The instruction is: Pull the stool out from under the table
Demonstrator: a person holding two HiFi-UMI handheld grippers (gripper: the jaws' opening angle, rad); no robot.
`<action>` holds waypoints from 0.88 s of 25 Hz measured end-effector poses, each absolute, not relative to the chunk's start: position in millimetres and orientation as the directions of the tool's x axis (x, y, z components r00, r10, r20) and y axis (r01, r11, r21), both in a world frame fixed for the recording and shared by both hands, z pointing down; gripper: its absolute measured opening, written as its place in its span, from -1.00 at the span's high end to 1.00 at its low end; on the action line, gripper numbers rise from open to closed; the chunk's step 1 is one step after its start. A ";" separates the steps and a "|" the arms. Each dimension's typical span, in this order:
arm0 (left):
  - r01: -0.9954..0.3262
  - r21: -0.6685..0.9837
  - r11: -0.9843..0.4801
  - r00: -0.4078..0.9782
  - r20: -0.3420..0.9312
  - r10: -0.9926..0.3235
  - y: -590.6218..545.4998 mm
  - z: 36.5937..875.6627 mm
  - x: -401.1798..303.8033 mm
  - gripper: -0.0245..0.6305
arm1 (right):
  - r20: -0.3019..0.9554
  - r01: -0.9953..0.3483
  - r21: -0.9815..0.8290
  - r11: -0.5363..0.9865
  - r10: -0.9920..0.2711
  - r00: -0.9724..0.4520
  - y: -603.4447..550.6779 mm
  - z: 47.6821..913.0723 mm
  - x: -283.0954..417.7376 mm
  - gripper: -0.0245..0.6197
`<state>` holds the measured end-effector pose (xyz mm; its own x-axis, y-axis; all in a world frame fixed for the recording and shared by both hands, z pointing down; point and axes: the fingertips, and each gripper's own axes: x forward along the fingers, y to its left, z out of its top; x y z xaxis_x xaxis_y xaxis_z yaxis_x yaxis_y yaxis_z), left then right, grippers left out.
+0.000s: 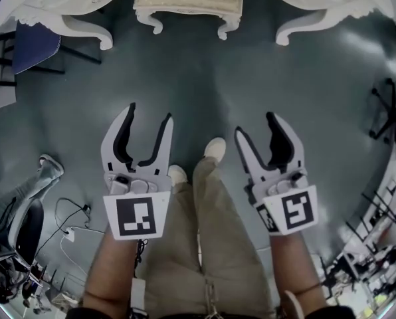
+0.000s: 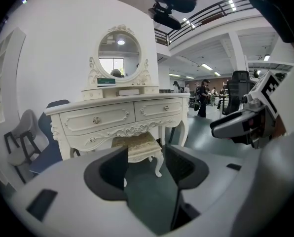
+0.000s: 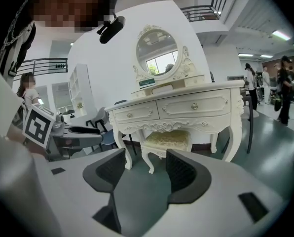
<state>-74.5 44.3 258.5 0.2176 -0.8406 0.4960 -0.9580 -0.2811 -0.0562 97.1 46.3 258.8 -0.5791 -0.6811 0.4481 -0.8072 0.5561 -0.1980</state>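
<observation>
A cream stool (image 1: pixel 188 4) with a padded, patterned seat and curved white legs stands tucked under the white dressing table (image 1: pixel 65 2) at the top of the head view. It also shows beneath the table's drawers as the stool (image 2: pixel 137 146) in the left gripper view and the stool (image 3: pixel 167 141) in the right gripper view. My left gripper (image 1: pixel 148 126) and right gripper (image 1: pixel 255 130) hang side by side over the grey floor, well short of the stool. Both are open and hold nothing. The jaws of each point toward the table.
The person's legs and white shoes (image 1: pixel 214 148) stand between the grippers. A blue chair (image 1: pixel 35 45) sits left of the table. Cables (image 1: pixel 72 224) and another person's foot (image 1: pixel 48 168) lie at the left. Black chair bases (image 1: pixel 387 111) stand at the right. An oval mirror (image 2: pixel 119 53) tops the table.
</observation>
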 end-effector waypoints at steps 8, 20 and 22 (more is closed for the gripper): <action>-0.960 -0.094 -0.264 0.185 0.494 -0.850 5.0 242.6 -67.0 0.26 | 0.436 -0.768 -0.208 0.606 -0.645 -0.627 7.0 245.1 100.7 0.19; -0.960 -0.136 -0.246 0.140 0.528 -0.838 -17.1 265.8 -67.9 0.26 | 0.435 -0.727 -0.254 0.638 -0.596 -0.675 -17.5 257.7 86.8 0.19; -0.959 -0.131 -0.252 0.145 0.536 -0.831 -18.7 278.0 -70.5 0.26 | 0.449 -0.732 -0.260 0.629 -0.592 -0.669 -17.1 268.7 83.4 0.19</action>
<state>-70.5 -18.7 278.0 0.1453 -0.8313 0.5364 -0.9589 -0.2519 -0.1308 83.4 -17.1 268.7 -0.6688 -0.5922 0.4494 -0.7322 0.6294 -0.2602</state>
